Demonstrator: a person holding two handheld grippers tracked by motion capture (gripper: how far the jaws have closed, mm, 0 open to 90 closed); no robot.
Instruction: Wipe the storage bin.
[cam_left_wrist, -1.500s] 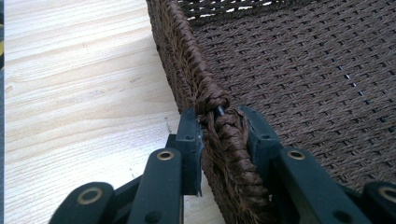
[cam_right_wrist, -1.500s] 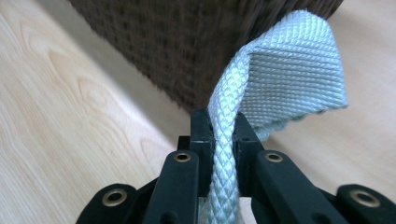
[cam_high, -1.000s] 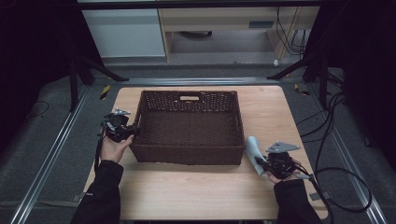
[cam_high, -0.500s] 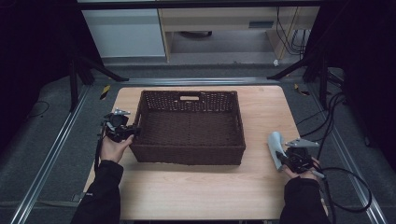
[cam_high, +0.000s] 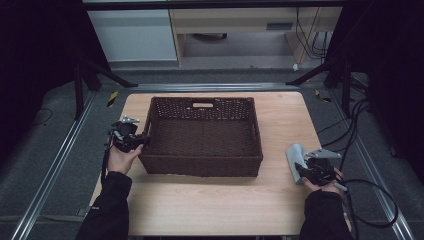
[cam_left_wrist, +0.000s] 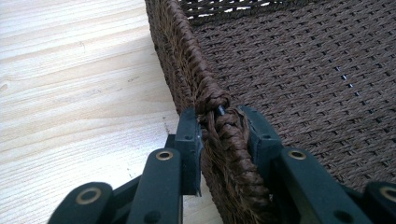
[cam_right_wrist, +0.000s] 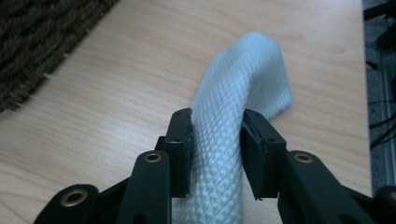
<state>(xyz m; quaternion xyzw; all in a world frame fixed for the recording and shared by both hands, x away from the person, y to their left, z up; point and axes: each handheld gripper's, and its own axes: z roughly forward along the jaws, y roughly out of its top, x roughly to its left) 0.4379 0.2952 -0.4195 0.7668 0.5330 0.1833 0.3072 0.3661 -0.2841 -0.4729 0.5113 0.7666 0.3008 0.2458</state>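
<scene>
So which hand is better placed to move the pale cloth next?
The right. Its claw straddles the pale cloth on the table, jaws just opening. The left claw is clamped on the basket rim.

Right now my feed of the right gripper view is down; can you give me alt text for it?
The right gripper has a pale woven cloth strip between its two black jaws, which have just been opening, with a gap at the right pad. The strip arches over the light wooden table; the brown wicker basket sits top left.
</scene>
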